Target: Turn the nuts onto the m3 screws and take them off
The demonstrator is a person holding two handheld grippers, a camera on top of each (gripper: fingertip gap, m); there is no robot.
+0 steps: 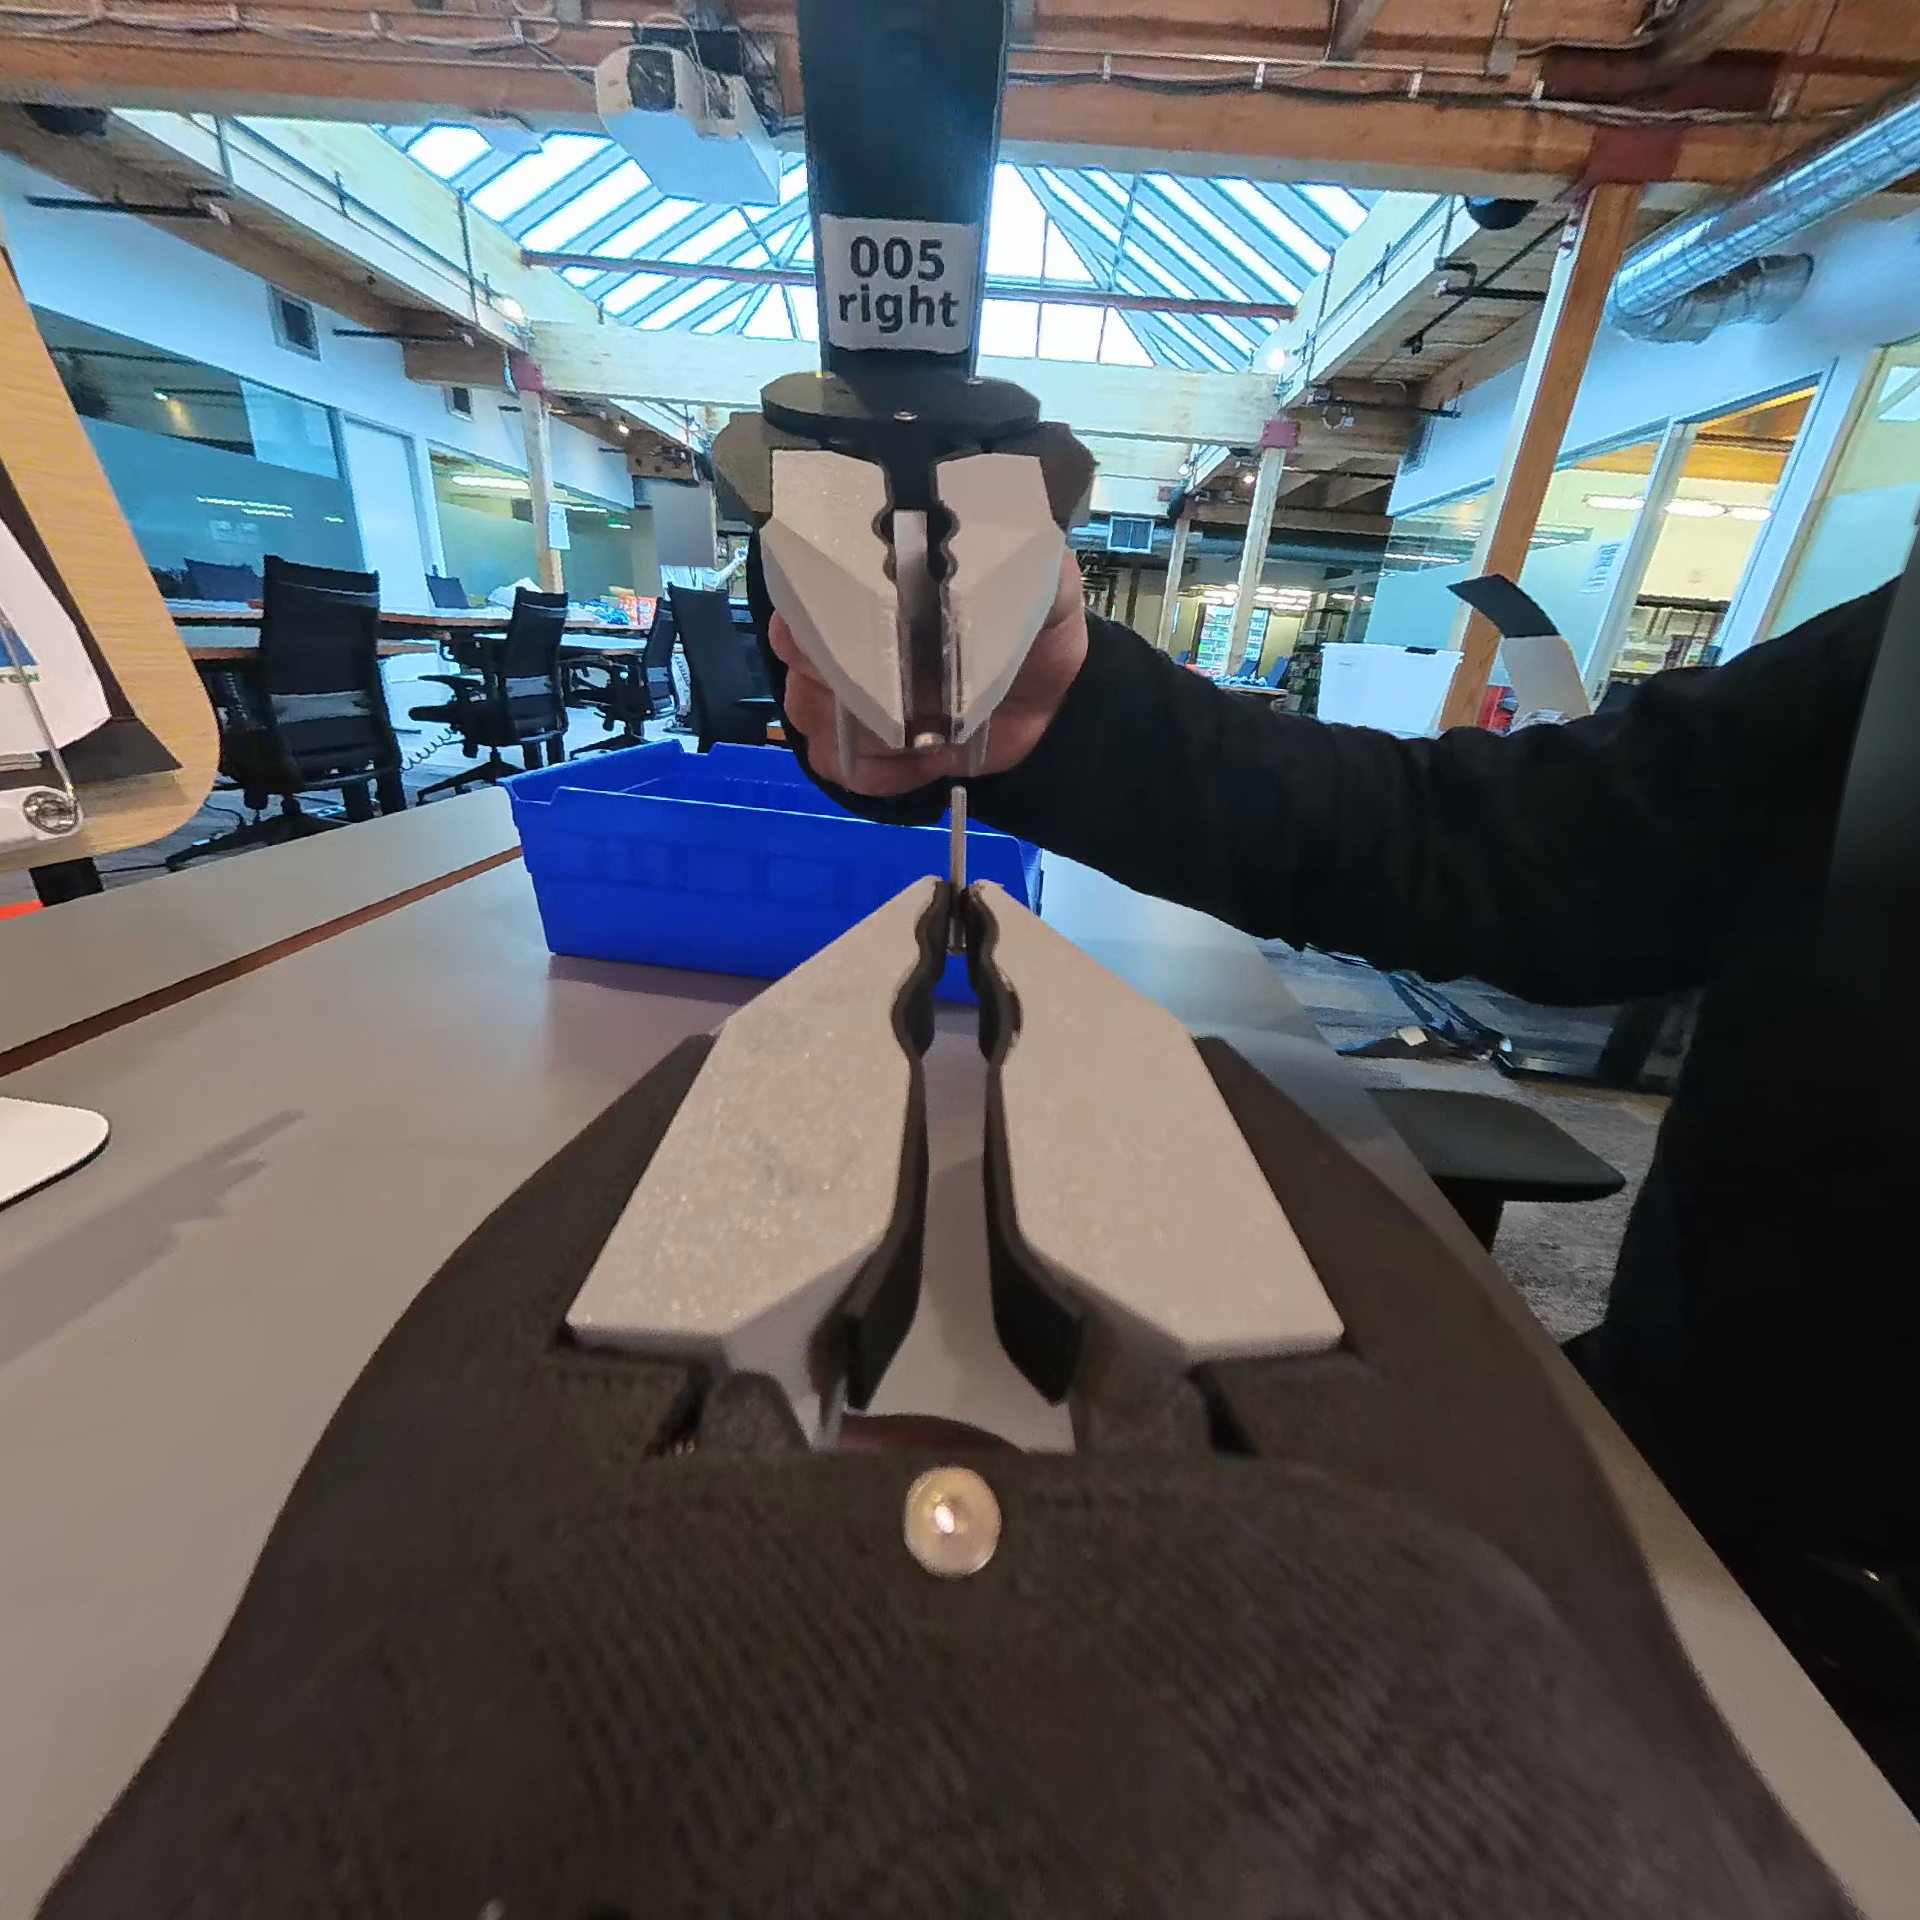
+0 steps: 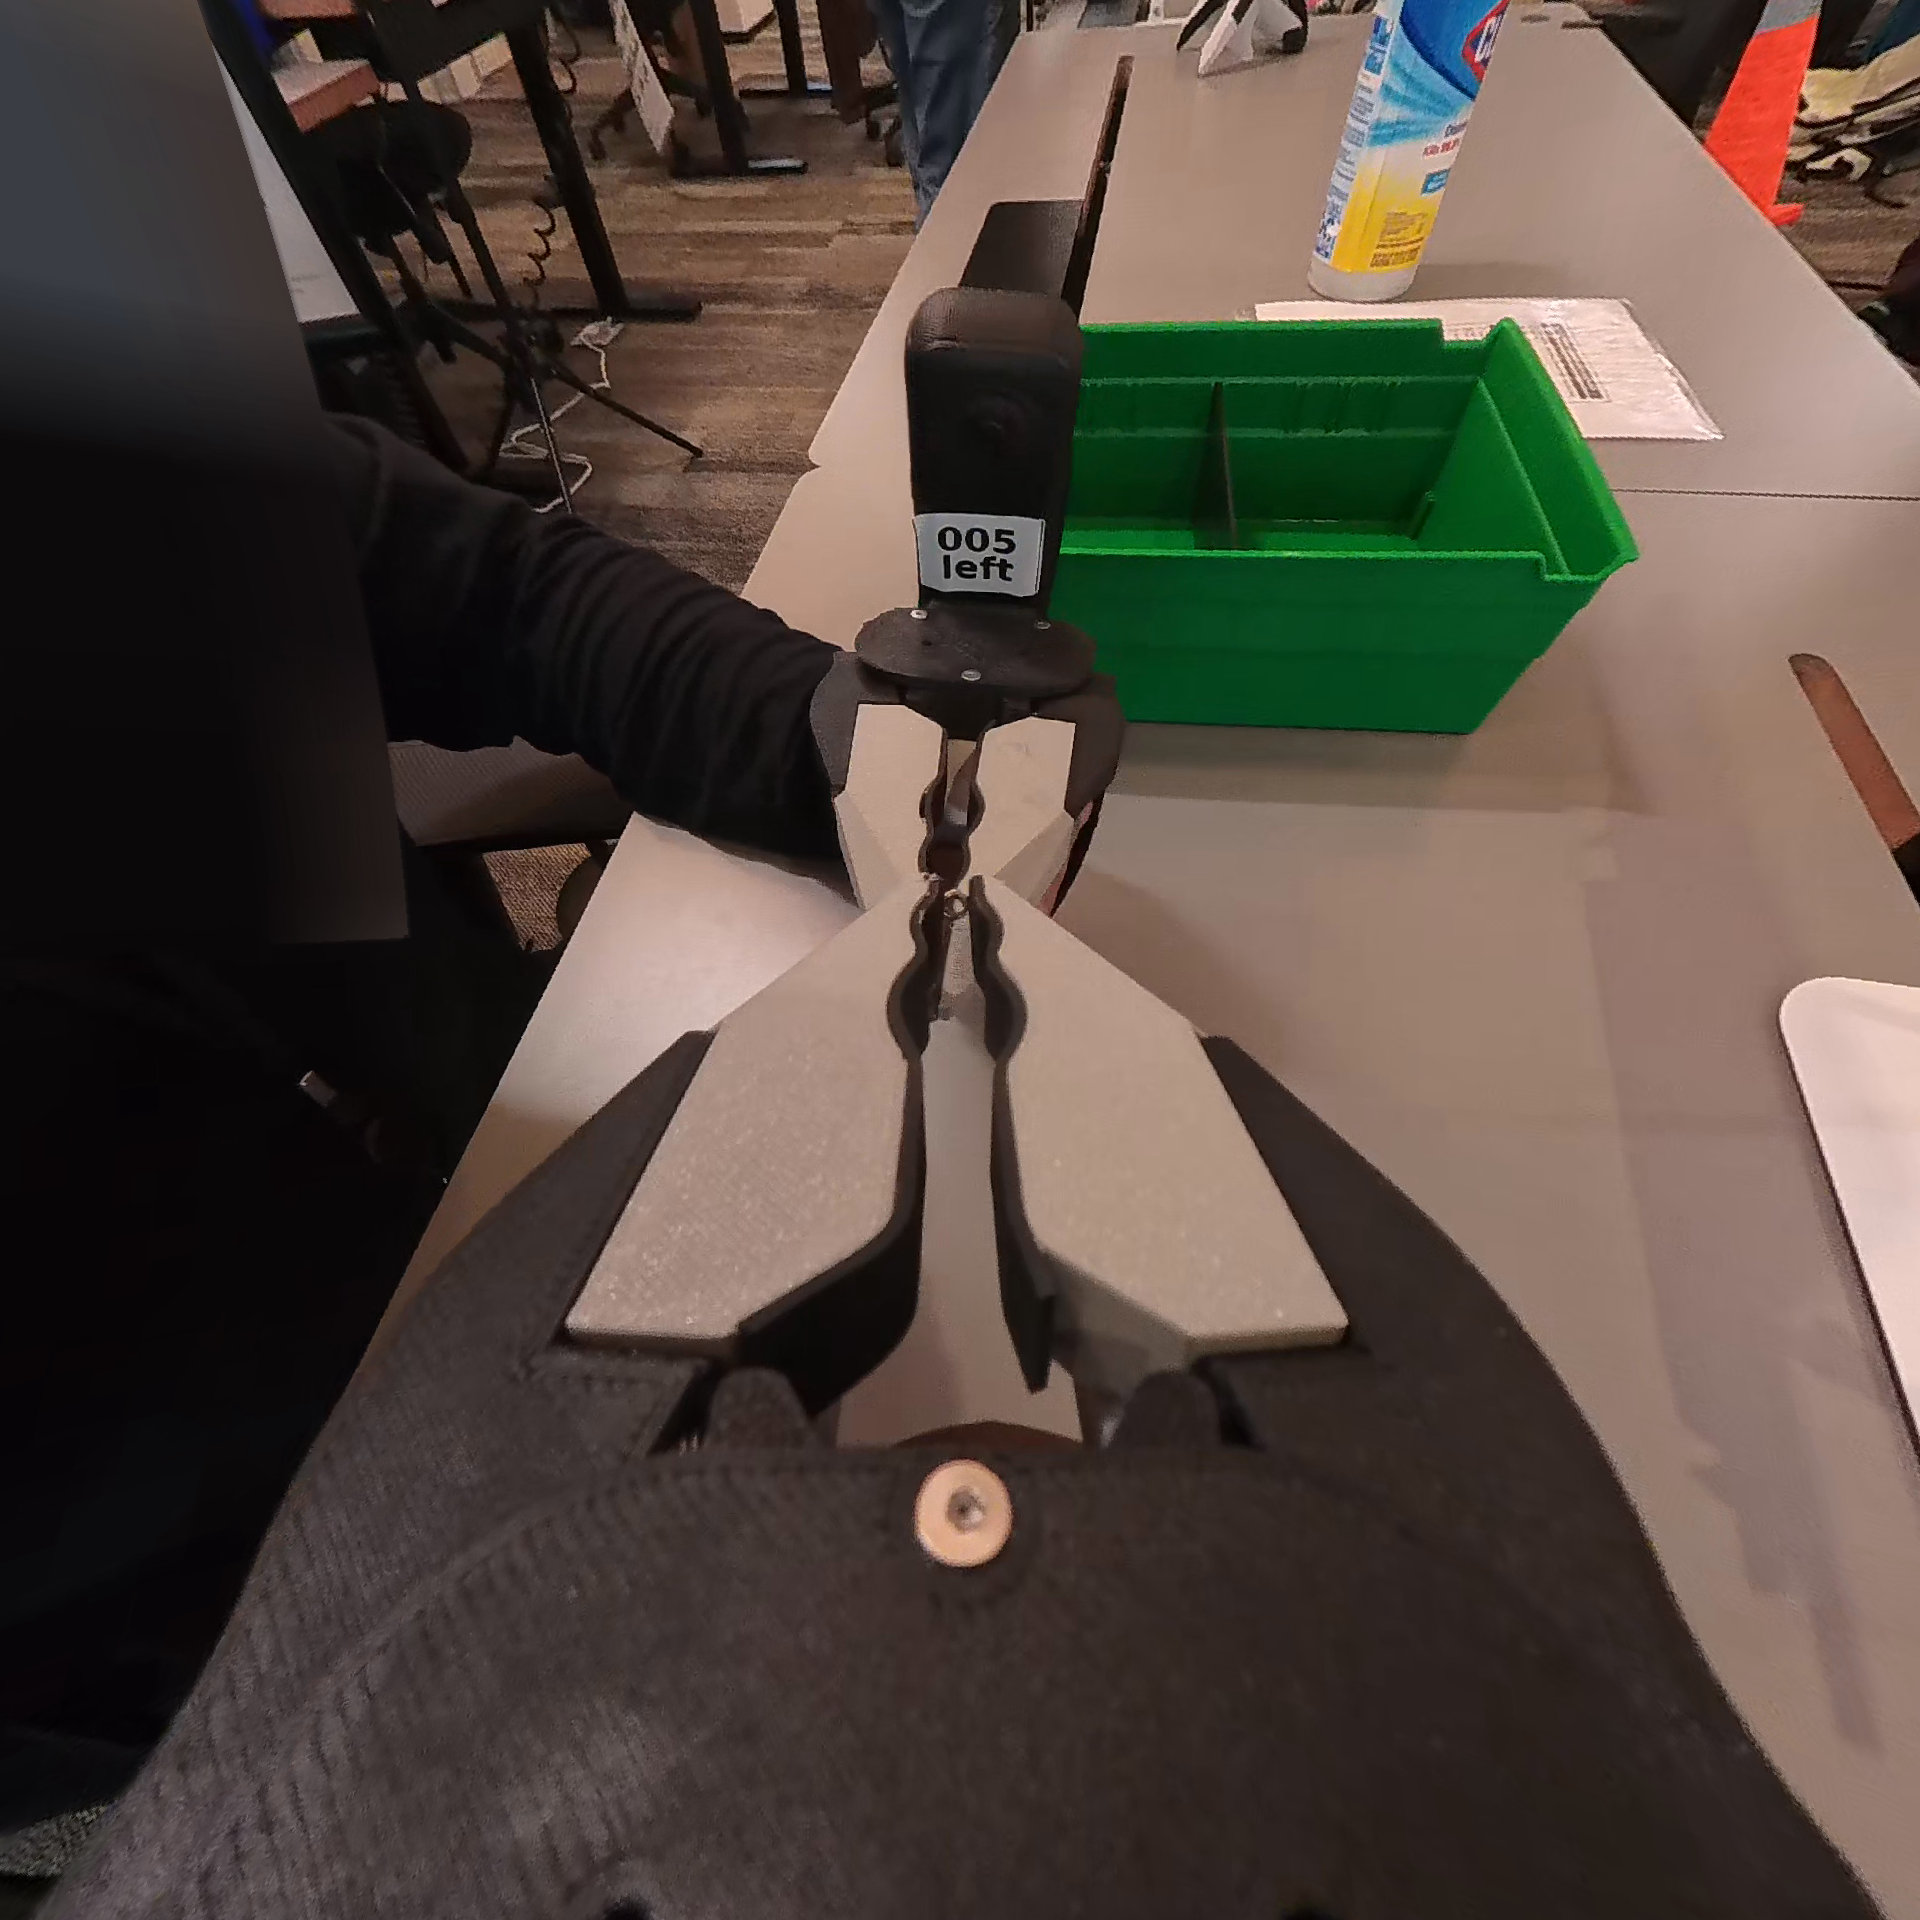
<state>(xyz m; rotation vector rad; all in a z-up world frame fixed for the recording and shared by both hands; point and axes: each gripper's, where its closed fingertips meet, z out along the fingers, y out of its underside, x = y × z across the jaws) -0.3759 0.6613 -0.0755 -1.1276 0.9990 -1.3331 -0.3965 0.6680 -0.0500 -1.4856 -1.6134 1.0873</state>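
Observation:
In the left wrist view my left gripper (image 1: 956,920) is shut on a thin M3 screw (image 1: 959,847), which sticks out past the fingertips. The right gripper (image 1: 928,732) faces it from above, held by a hand in a black sleeve. It is shut on a small metal nut (image 1: 928,740) just beyond the screw's free end; I cannot tell whether they touch. In the right wrist view my right gripper (image 2: 951,909) pinches the nut (image 2: 953,906) at its tips. The left gripper (image 2: 943,857) meets it tip to tip above the grey table (image 2: 1351,935).
A blue bin (image 1: 769,862) stands on the table behind the grippers. A green bin (image 2: 1299,551) with a divider, a spray bottle (image 2: 1392,156) and a paper sheet (image 2: 1600,364) lie beyond. A white flat base (image 2: 1860,1143) sits at the right edge. Less than 4 cm separates the two grippers' tips. From either gripper's tips it is about 35 cm to the white flat base (image 2: 1860,1143).

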